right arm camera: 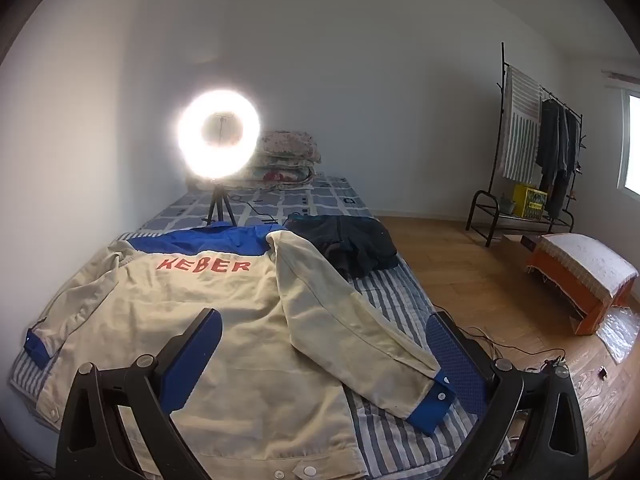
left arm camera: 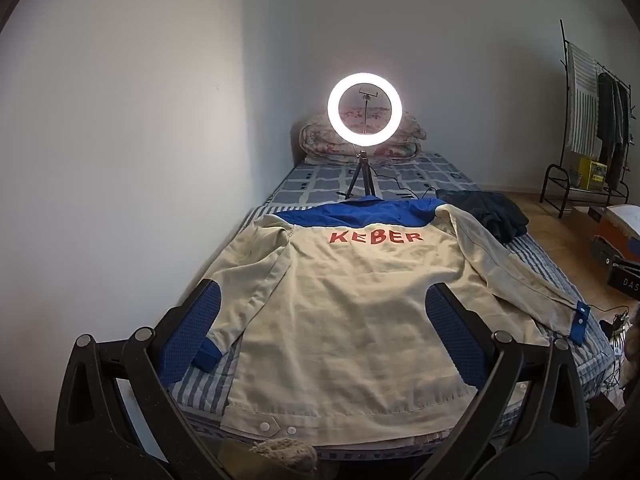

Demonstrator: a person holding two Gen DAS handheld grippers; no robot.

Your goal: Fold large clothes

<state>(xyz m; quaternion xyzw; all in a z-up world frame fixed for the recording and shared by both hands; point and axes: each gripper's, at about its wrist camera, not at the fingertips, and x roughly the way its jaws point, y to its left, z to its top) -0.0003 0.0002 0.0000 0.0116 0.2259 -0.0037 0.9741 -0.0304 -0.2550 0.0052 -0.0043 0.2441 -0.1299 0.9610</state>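
Blue-padded jaws of the left gripper (left arm camera: 322,312) and right gripper (right arm camera: 324,340) stand wide apart, holding nothing, above the cream jacket (left arm camera: 344,280) spread back-up along the bed's (right arm camera: 380,292) near end; a ring light (left arm camera: 364,114) stands beyond its collar.

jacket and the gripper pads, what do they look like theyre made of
Jacket: looks like matte woven cotton or canvas; it creases softly, with stitched seams and metal-looking snaps. Pads: probably blue rubber or textured plastic, judging by the fine dotted grip pattern, on black hard-plastic fingers.
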